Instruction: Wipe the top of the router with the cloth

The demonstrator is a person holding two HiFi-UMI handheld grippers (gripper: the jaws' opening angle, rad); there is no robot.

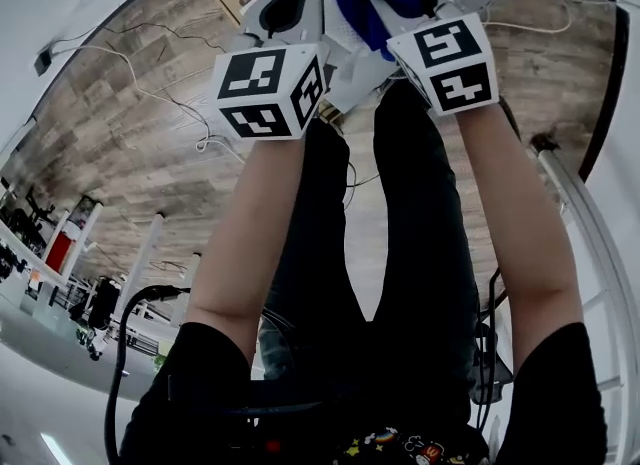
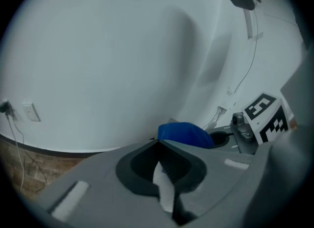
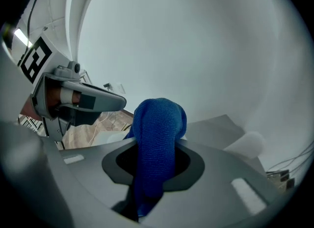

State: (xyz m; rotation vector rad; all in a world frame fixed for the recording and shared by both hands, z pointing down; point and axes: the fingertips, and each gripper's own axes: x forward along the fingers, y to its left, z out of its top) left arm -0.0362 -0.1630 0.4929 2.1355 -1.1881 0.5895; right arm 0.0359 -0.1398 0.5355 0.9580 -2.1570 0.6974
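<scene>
Right gripper view: your right tool clamps the cloth; your left tool nips a white strip. Jerk, and the cloth may slip.

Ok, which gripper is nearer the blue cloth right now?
Right. The right gripper has its jaws shut on the blue cloth. The left gripper sits close beside it, with its jaws pinching a white thing instead.

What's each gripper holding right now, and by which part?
Right gripper: shut on the blue cloth, pinched at a bunched fold. Left gripper: shut on a thin white piece; what it is cannot be told.
</scene>
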